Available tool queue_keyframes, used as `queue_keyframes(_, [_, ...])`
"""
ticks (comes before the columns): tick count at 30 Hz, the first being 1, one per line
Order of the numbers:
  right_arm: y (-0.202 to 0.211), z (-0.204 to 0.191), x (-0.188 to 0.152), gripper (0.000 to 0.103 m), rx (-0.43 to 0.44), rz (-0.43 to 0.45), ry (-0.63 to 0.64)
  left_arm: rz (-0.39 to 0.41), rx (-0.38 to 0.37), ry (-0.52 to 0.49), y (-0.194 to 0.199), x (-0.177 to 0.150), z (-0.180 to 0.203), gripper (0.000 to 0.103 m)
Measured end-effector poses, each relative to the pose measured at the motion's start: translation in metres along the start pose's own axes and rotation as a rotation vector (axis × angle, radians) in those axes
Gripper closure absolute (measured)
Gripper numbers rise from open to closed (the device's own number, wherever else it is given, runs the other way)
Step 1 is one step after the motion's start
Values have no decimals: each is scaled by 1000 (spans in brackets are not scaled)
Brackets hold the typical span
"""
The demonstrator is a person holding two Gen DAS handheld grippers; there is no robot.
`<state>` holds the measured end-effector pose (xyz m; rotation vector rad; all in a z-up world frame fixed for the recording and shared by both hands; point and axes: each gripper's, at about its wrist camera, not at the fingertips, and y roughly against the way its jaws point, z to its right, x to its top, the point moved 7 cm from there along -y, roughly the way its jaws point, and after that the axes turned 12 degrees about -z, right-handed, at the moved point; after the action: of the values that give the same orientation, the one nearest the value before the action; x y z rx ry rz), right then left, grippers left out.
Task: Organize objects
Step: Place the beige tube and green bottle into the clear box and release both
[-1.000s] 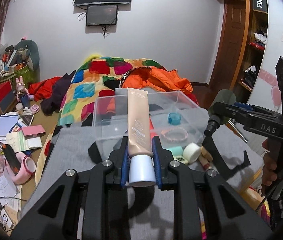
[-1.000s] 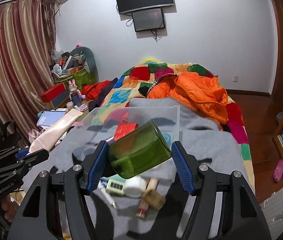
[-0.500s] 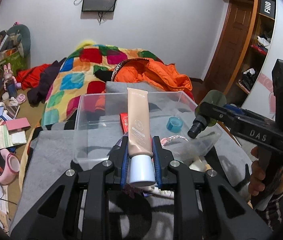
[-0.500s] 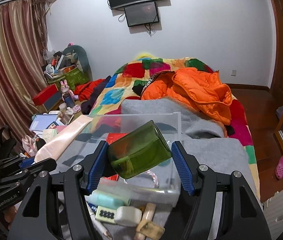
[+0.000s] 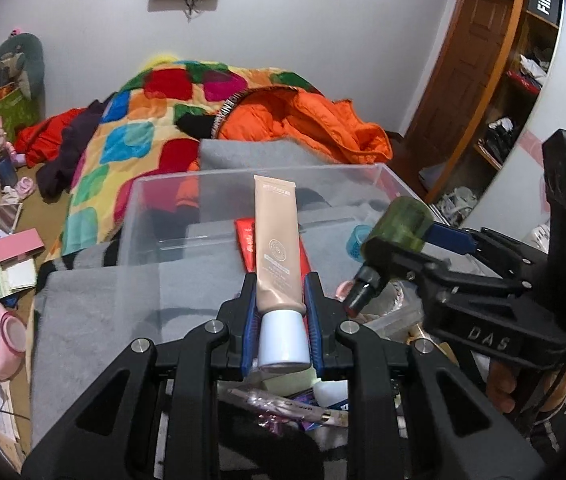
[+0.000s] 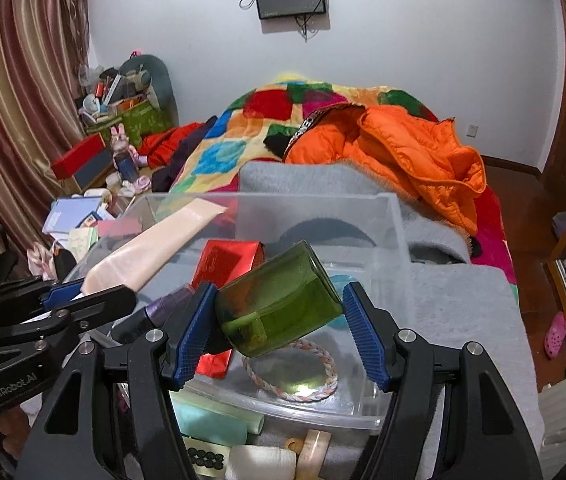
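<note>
The left wrist view shows the left gripper (image 5: 281, 312) squeezing a tan tube (image 5: 276, 248) with a white cap. The tube pokes out over the near wall of a clear box (image 5: 187, 196) on a grey blanket (image 5: 95, 312). To its right, the right gripper (image 6: 283, 320) is clamped on a green bottle (image 6: 279, 308) above the box, over a braided ring (image 6: 290, 376) and a red packet (image 6: 223, 264).

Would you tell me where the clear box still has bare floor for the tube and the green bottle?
The clear box is bare along its far wall, behind the red packet, and in the right corner beyond the braided ring. It is crowded toward the near side, around the packet, the ring and the blue tape roll.
</note>
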<state>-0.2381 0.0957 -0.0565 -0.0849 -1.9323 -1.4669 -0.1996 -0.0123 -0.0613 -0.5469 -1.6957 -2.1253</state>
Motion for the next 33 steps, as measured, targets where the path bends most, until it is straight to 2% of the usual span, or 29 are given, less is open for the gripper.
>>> queue_keyframes(7, [-10, -1, -2, 42, 12, -48, 8, -28, -27, -8, -9, 4, 4, 81])
queue_keyframes(12, [-11, -2, -4, 42, 11, -57, 21, -29, -16, 0, -8, 4, 3, 80])
queue_keyframes(20, [-1, -2, -8, 41, 37, -60, 17, 11, 17, 1, 11, 0, 3, 61])
queue_keyframes(22, [5, 0, -10, 41, 40, -52, 16, 29, 19, 6, 19, -1, 3, 51])
queue_keyframes(26, [19, 6, -15, 39, 41, -35, 12, 57, 44, 10, 33, -4, 3, 43])
queue_keyframes(28, [26, 8, -19, 37, 37, -24, 12, 65, 53, 11, 38, -9, 4, 35])
queue_keyframes(33, [47, 20, -32, 36, 15, 6, 3, 67, 82, 9, 45, -27, 6, 34])
